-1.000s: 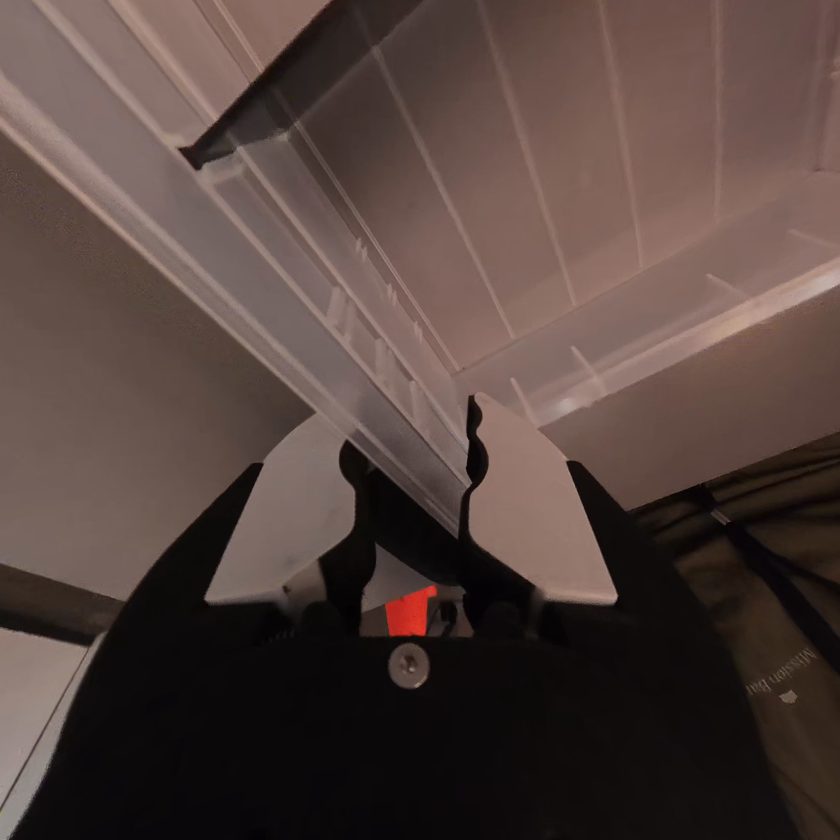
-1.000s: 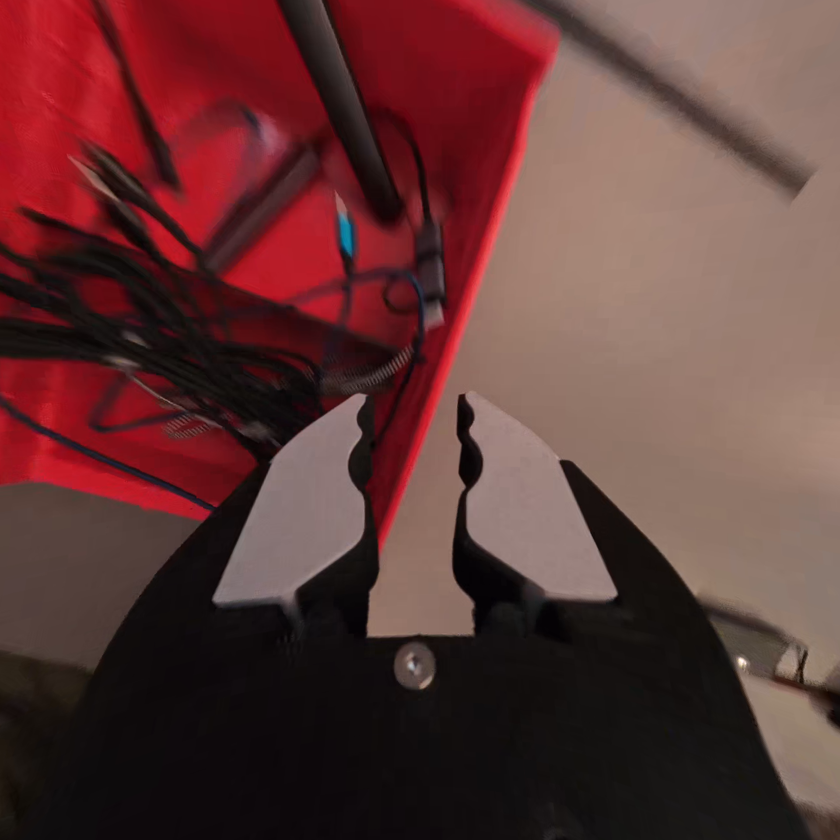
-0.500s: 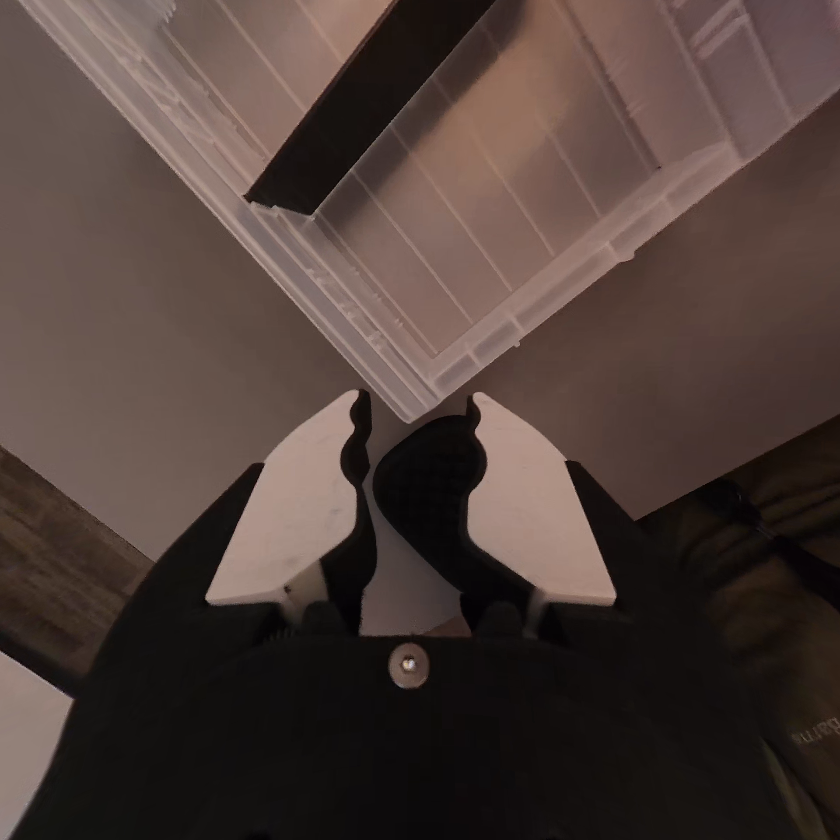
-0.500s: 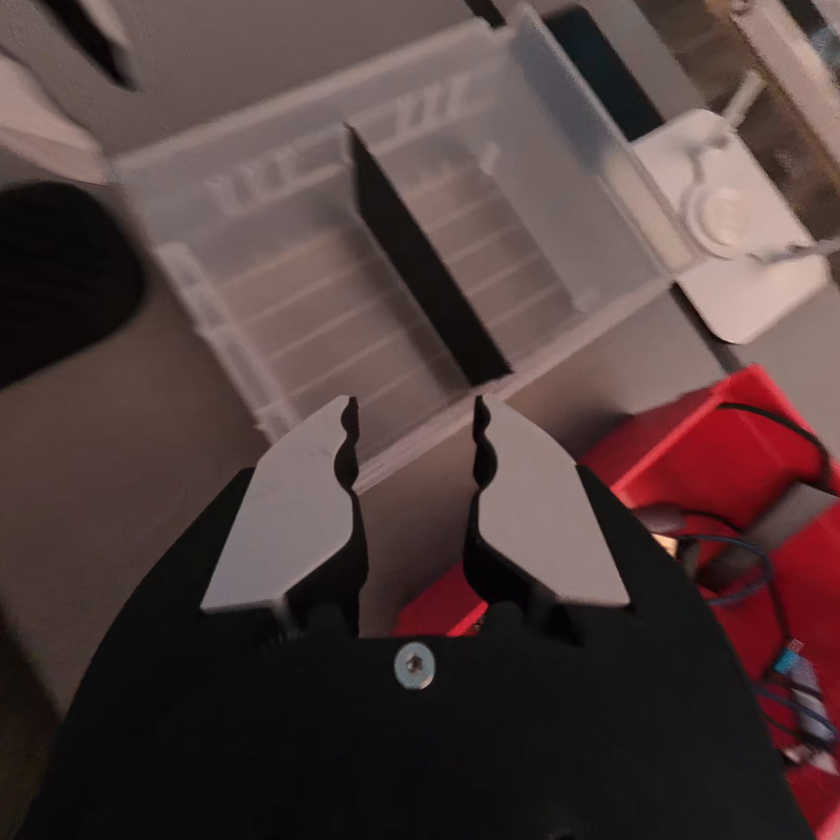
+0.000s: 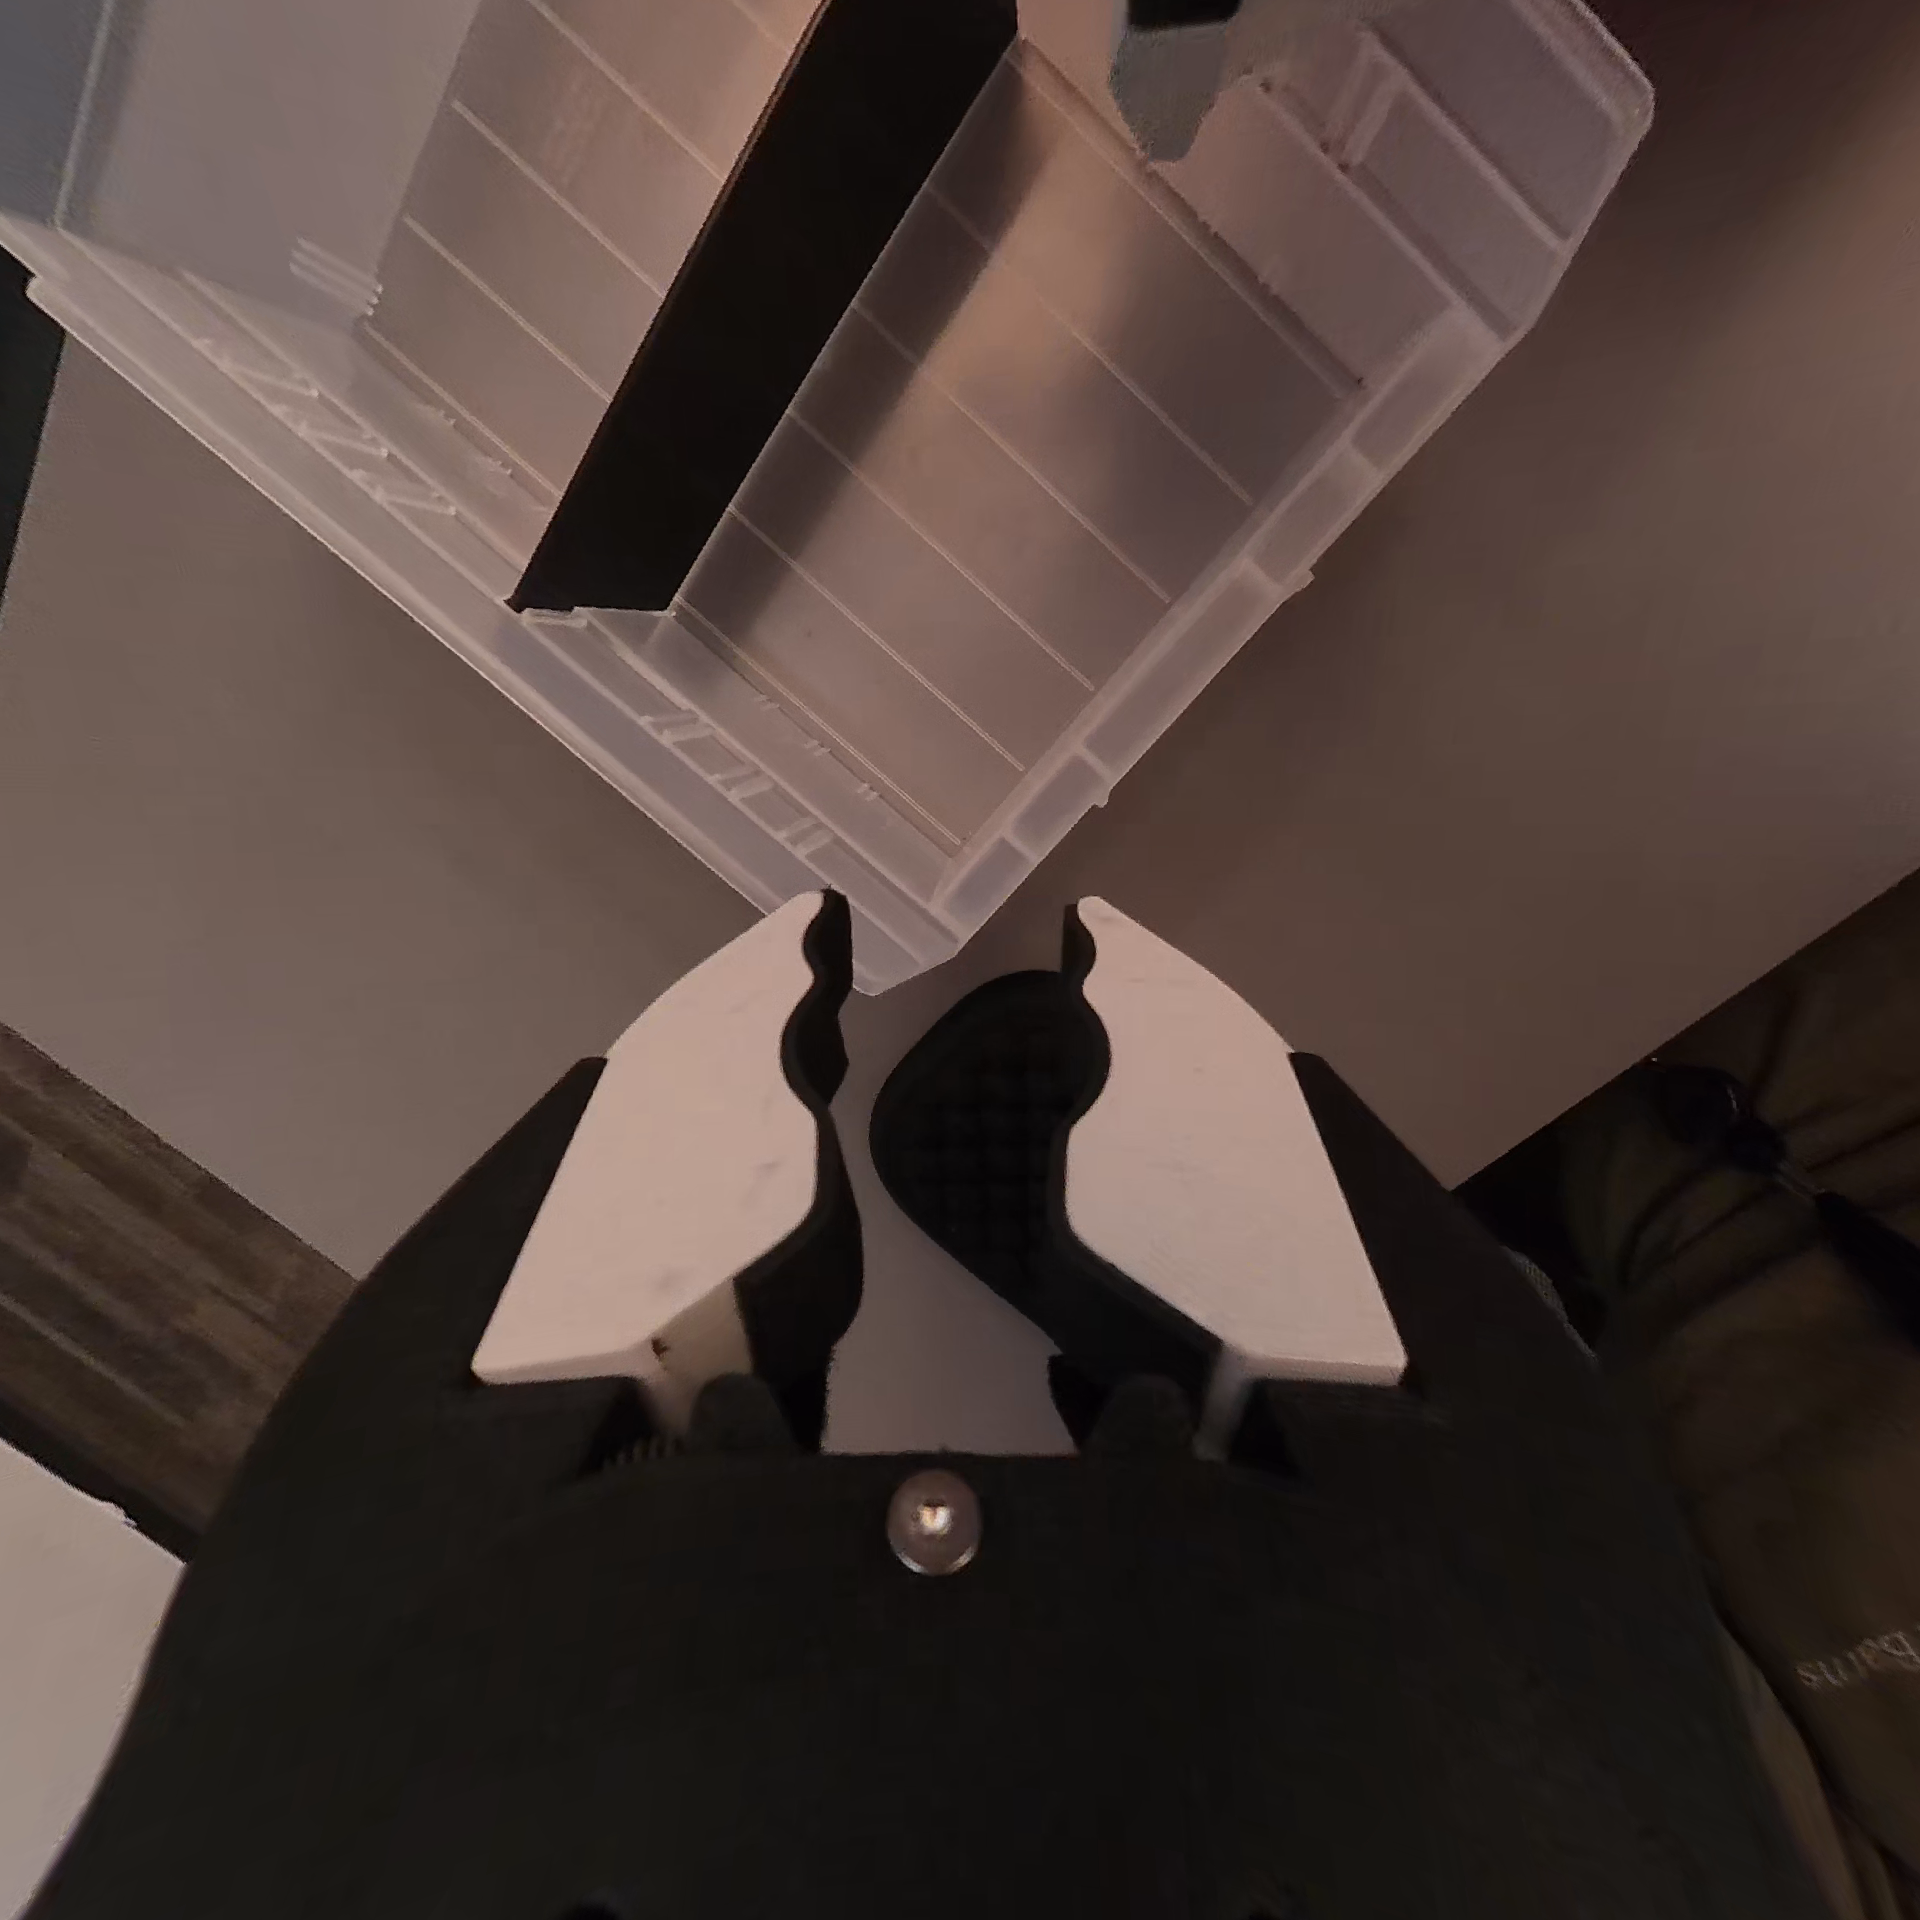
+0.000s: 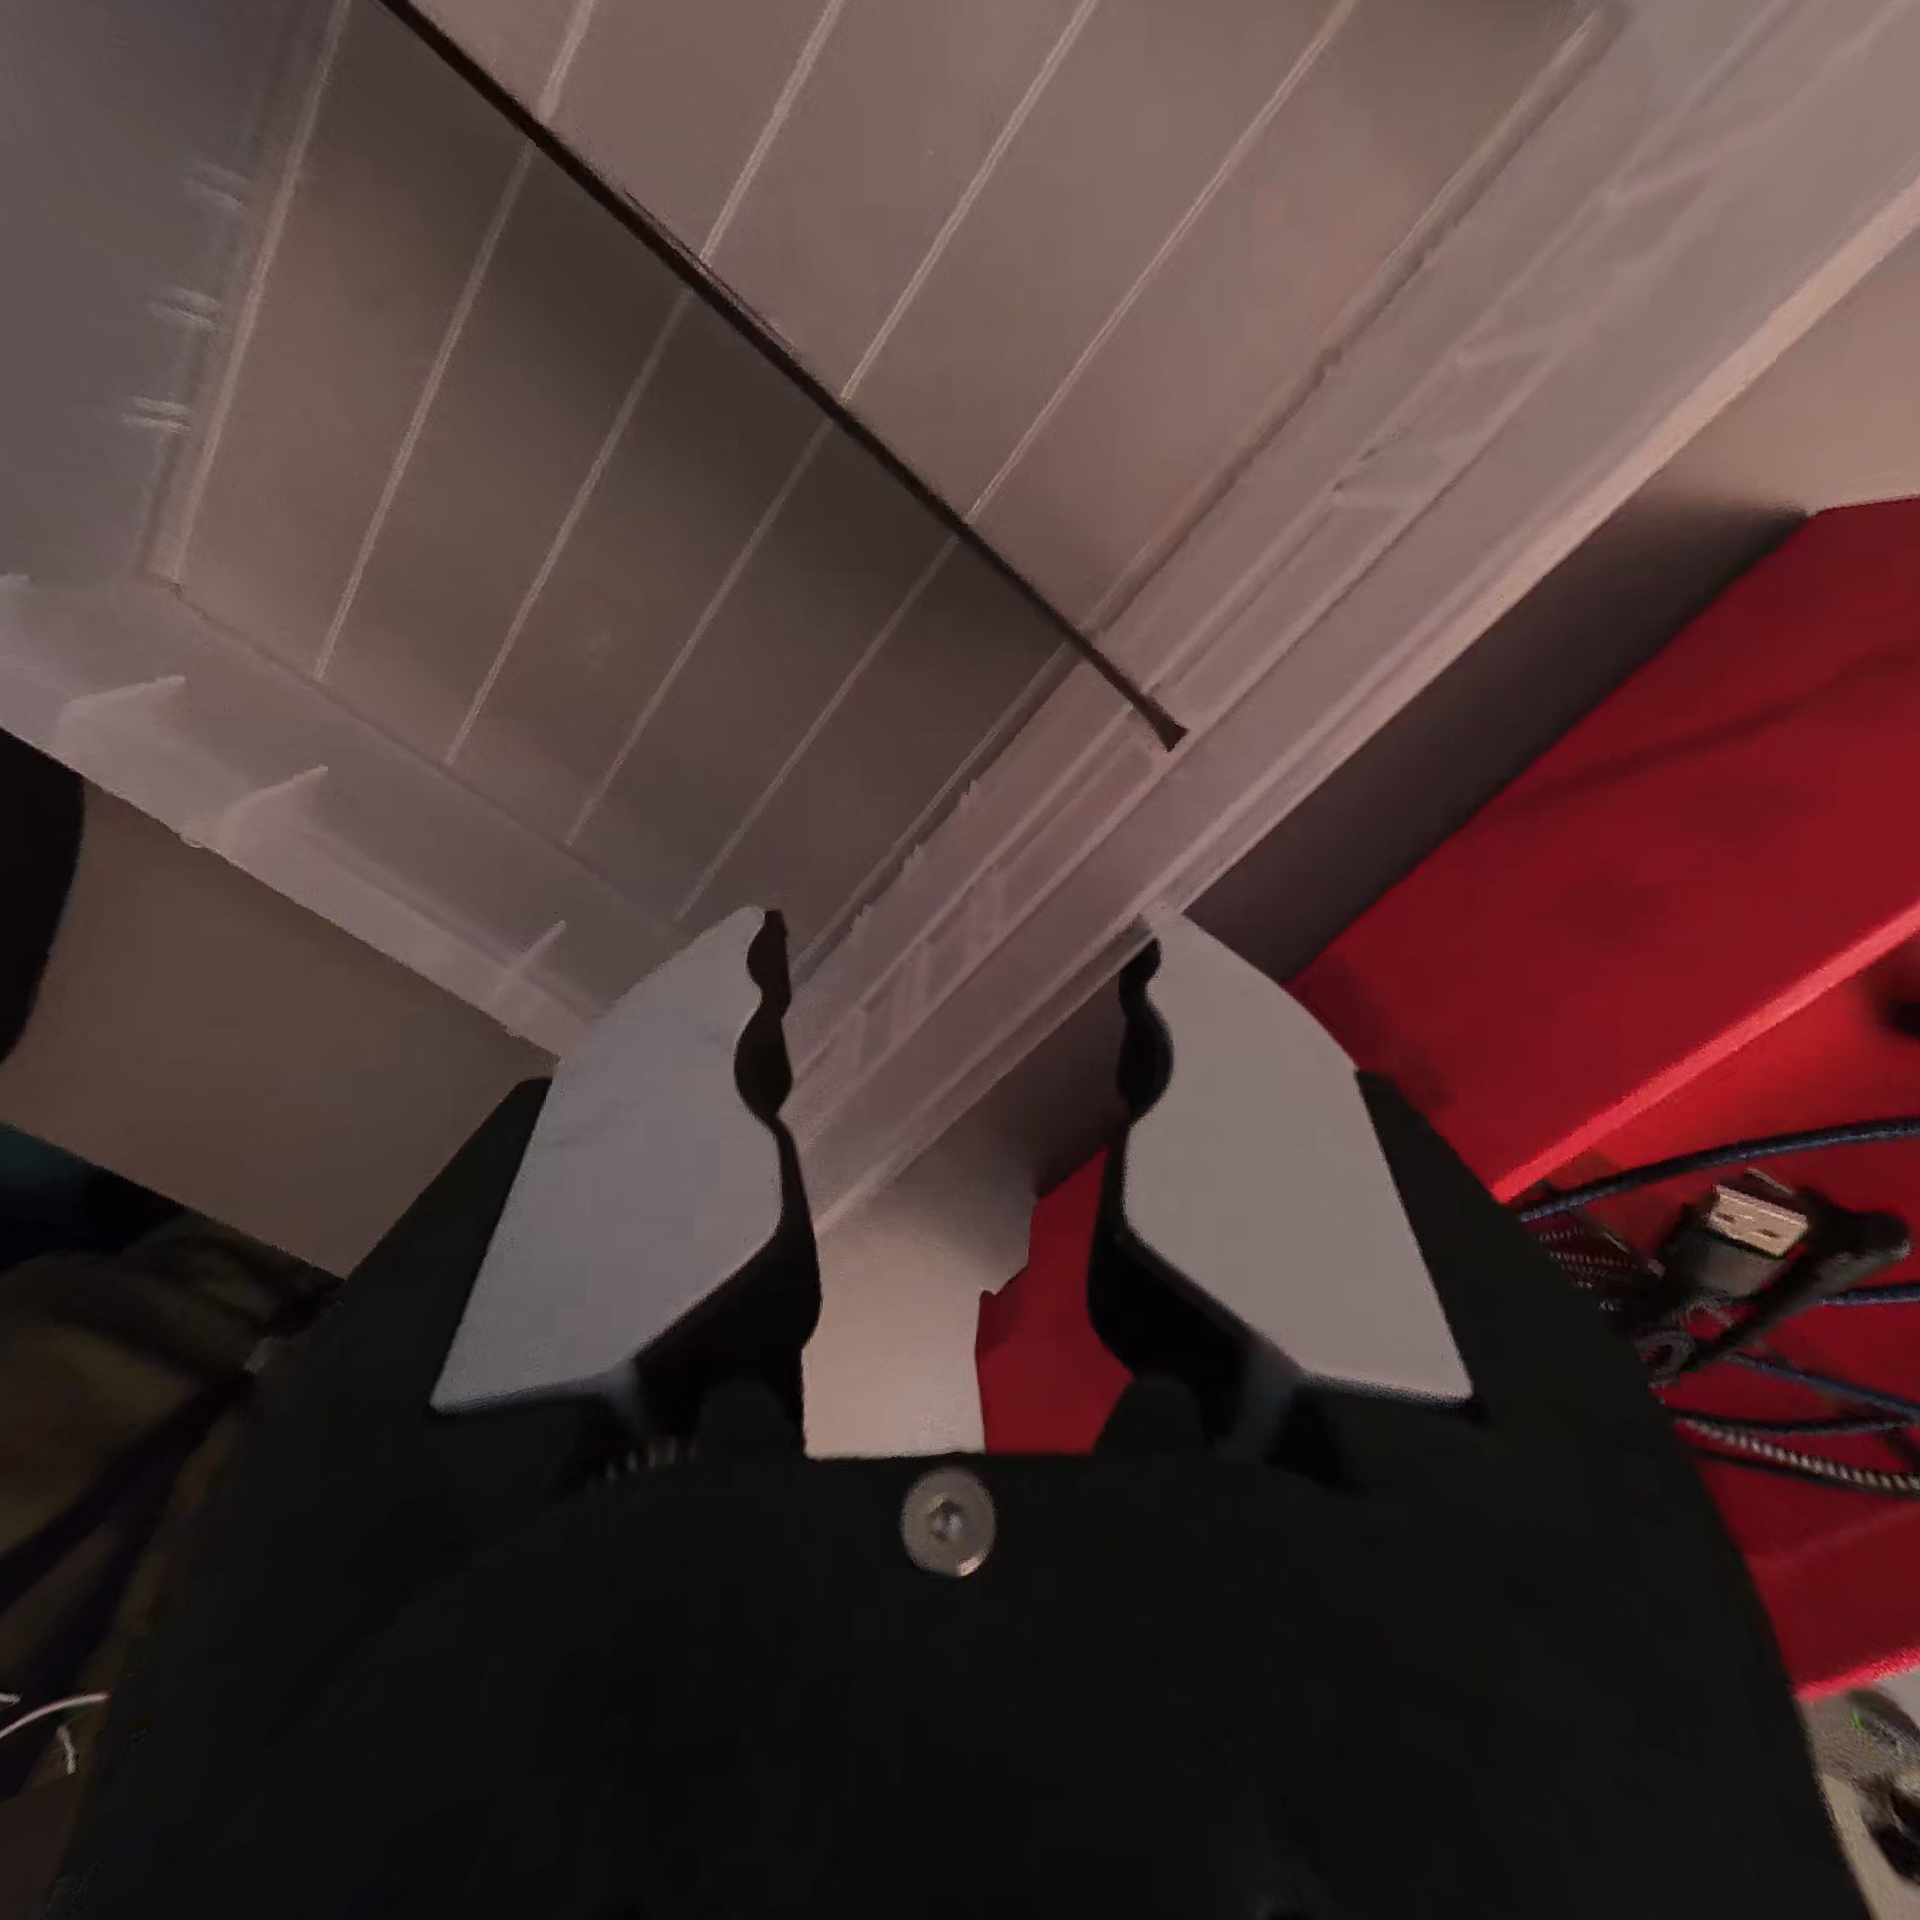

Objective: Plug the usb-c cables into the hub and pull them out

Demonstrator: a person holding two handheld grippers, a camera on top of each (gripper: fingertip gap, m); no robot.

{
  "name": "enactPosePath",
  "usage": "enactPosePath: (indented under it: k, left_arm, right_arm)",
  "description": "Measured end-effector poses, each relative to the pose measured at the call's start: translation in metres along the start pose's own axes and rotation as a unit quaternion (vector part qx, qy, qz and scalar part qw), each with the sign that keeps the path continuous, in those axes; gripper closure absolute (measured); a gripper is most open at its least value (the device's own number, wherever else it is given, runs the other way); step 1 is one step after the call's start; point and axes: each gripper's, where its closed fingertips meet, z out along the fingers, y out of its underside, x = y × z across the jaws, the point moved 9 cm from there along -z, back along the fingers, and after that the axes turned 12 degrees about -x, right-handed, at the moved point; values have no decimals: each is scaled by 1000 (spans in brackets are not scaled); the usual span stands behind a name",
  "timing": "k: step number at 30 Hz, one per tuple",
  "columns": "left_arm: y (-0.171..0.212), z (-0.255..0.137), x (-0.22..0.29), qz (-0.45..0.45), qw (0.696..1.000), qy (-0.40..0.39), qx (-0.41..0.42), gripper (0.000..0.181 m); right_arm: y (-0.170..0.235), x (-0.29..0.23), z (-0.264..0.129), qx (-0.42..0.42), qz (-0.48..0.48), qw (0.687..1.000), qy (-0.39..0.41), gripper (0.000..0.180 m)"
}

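My left gripper point(image 5: 956, 914) is open and empty, its fingertips just short of the near corner of a clear plastic bin point(image 5: 935, 520) with a black divider point(image 5: 748, 343). My right gripper point(image 6: 956, 935) is open and empty, its jaws either side of the same bin's point(image 6: 727, 468) near wall. One of its fingers point(image 5: 1164, 94) shows at the top of the left wrist view. Dark braided cables point(image 6: 1662, 1340) and a silver USB plug point(image 6: 1756, 1226) lie in a red bin point(image 6: 1610, 831) to the right. No hub is in view.
The bins stand on a pale table point(image 5: 260, 779). Dark wood floor point(image 5: 125, 1195) shows past its left edge. A person's olive garment point(image 5: 1714, 1351) is at the lower right. A black shape point(image 6: 31, 883) sits at the right wrist view's left edge. My right gripper is the nearer one to the silver USB plug point(image 6: 1756, 1226): about 12 cm, against 30 cm.
The left gripper has drawn back from the clear bin's wall to its corner. The right gripper has swung from the red bin to the clear bin and opened wider.
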Motion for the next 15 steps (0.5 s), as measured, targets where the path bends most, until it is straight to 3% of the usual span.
enactPosePath:
  k: [4, 10, 15]
  left_arm:
    - [5, -5, 3, 7, 1000, 0, 15, 143]
    - [12, -13, 8, 28, 999, -2, 40, 144]
    - [20, -18, 7, 38, 997, -12, 64, 147]
  right_arm:
    - [-5, 2, 10, -23, 49, 999, -3, 122]
    - [-8, 7, 40, -45, 141, 986, -79, 121]
    - [-10, 14, 57, -37, 161, 978, -123, 165]
